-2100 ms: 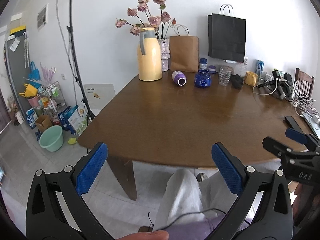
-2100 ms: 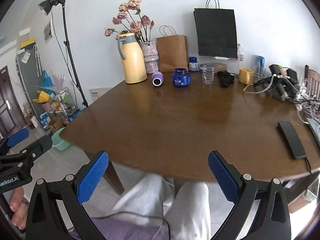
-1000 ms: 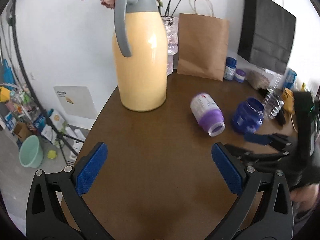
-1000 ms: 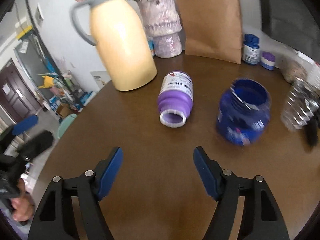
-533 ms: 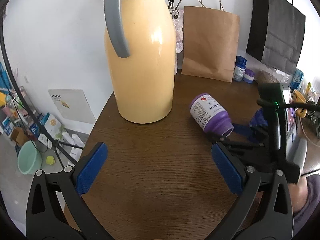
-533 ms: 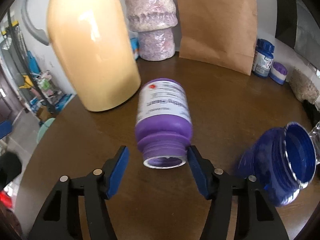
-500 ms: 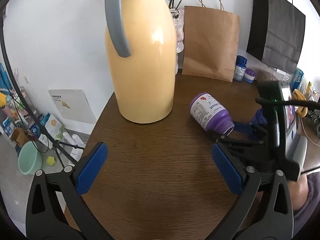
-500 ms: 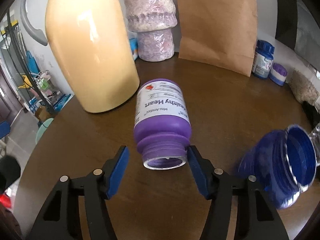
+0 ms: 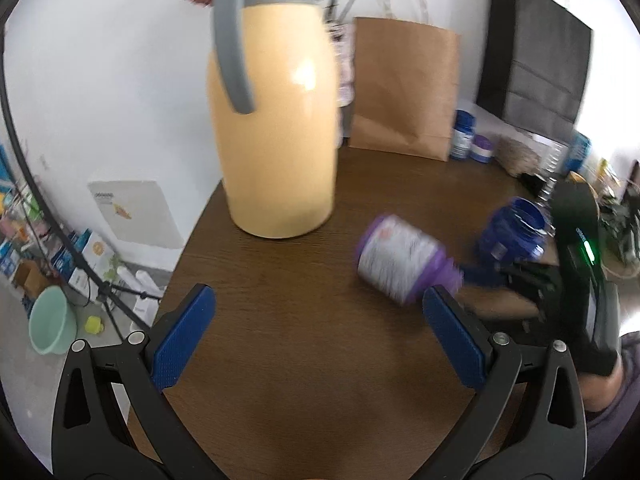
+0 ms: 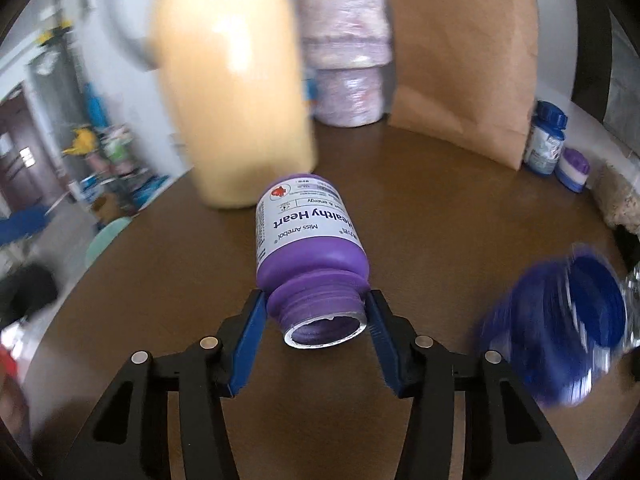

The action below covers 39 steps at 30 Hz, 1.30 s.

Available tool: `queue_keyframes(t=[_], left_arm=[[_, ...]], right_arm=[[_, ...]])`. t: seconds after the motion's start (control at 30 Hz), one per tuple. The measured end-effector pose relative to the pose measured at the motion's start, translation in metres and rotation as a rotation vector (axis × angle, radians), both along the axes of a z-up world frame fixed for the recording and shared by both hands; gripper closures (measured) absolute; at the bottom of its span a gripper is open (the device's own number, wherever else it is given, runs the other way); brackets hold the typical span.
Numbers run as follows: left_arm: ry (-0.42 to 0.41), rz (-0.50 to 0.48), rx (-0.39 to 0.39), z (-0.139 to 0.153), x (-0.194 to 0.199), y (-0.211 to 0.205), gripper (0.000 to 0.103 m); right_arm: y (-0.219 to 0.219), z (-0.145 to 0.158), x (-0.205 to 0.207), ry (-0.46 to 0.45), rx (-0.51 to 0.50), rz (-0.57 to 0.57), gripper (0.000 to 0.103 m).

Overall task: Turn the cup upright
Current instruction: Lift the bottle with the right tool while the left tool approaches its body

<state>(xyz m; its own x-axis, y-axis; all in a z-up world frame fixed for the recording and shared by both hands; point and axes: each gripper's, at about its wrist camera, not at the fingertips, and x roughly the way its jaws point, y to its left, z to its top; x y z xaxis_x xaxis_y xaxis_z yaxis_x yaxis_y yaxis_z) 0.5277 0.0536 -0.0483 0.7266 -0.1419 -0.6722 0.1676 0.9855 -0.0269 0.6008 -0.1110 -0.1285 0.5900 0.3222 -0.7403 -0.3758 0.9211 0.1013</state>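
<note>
Two blue pads now sit against the neck of the purple bottle [image 10: 310,252], one on each side, and that is the change that matters: half a second back the right gripper [image 10: 316,322] had its fingers straddling that neck with daylight on both sides, and now they are drawn in tight on it. The bottle serves as the cup here. It lies on its side on the brown table [image 10: 460,216], open mouth facing the right wrist camera, base pointing back toward the yellow thermos jug [image 10: 232,88], which stands just beside it.

From the left wrist view the bottle [image 9: 400,264] looks smeared with motion, and its mouth end seems to be coming up off the wood, though the blur leaves that unsure. The blue jar [image 9: 516,232] stands near it on the right, mouth up, apart from it. The brown paper bag [image 9: 404,88] stands behind, against the wall.

The left gripper [image 9: 320,336] hangs above bare table, fingers spread wide, holding nothing, near the bottle but not touching it.

So the grasp looks made, and the step in hand is probably the turn itself: swing the base down and the mouth up. The neck is narrow and ridged, so the hold could pivot; the thermos jug stands close enough to catch the base on the way round.
</note>
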Motion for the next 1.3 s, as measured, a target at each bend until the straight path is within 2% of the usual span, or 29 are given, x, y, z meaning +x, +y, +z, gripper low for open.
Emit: queue_keyframes(t=[0.03, 0.17, 0.3, 0.43, 0.53, 0.57, 0.63, 0.73, 0.8, 0.87, 0.93, 1.0, 1.03, 1.1, 1.13, 1.2, 1.27, 1.3], left_arm=[[0.002, -0.023, 0.0, 0.0, -0.007, -0.005, 0.0], [0.031, -0.156, -0.048, -0.007, -0.038, -0.03, 0.0], [0.037, -0.296, -0.072, -0.017, -0.078, -0.061, 0.0], [0.064, -0.413, -0.103, -0.026, -0.105, -0.09, 0.006], [0.117, -0.442, -0.118, -0.034, -0.11, -0.11, 0.032], [0.132, -0.448, -0.123, -0.037, -0.111, -0.111, 0.045], [0.135, -0.433, -0.109, -0.04, -0.111, -0.119, 0.048], [0.145, -0.422, -0.116, -0.039, -0.11, -0.121, 0.059], [0.181, -0.43, -0.138, -0.042, -0.112, -0.122, 0.074], [0.208, -0.436, -0.129, -0.046, -0.115, -0.127, 0.074], [0.222, -0.444, -0.081, -0.051, -0.123, -0.139, 0.074], [0.2, -0.471, -0.061, -0.05, -0.131, -0.142, 0.071], [0.141, -0.489, -0.006, -0.043, -0.137, -0.146, 0.065], [0.062, -0.514, 0.081, -0.036, -0.139, -0.151, 0.024], [0.008, -0.554, 0.134, -0.03, -0.14, -0.157, 0.019], [-0.081, -0.631, 0.24, -0.024, -0.143, -0.17, 0.018], [-0.172, -0.77, 0.404, -0.025, -0.151, -0.191, 0.018], [-0.189, -0.819, 0.451, -0.028, -0.153, -0.196, 0.018]], right_arm=[[-0.001, -0.001, -0.02, 0.008, -0.016, 0.055, 0.049], [-0.018, 0.0, -0.088, 0.017, -0.03, 0.155, 0.049], [-0.047, 0.001, -0.148, 0.024, -0.001, 0.215, 0.049], [-0.076, -0.003, -0.187, 0.025, -0.002, 0.236, 0.049], [-0.088, -0.006, -0.197, 0.033, 0.009, 0.247, 0.048], [-0.092, -0.006, -0.197, 0.034, 0.018, 0.244, 0.048], [-0.096, -0.006, -0.199, 0.036, 0.033, 0.246, 0.048], [-0.103, -0.006, -0.201, 0.033, 0.028, 0.236, 0.048], [-0.107, -0.006, -0.204, 0.026, 0.023, 0.227, 0.048], [-0.113, -0.005, -0.206, 0.018, 0.013, 0.199, 0.048], [-0.12, -0.005, -0.207, 0.009, 0.005, 0.169, 0.048], [-0.126, -0.005, -0.206, 0.008, 0.002, 0.156, 0.048], [-0.131, -0.005, -0.208, 0.01, 0.001, 0.147, 0.048], [-0.14, -0.002, -0.212, 0.016, 0.007, 0.138, 0.048], [-0.145, -0.002, -0.213, 0.023, 0.018, 0.144, 0.048], [-0.153, -0.001, -0.213, 0.039, 0.046, 0.157, 0.048], [-0.159, -0.001, -0.211, 0.047, 0.048, 0.15, 0.048], [-0.162, -0.002, -0.21, 0.048, 0.047, 0.14, 0.048]])
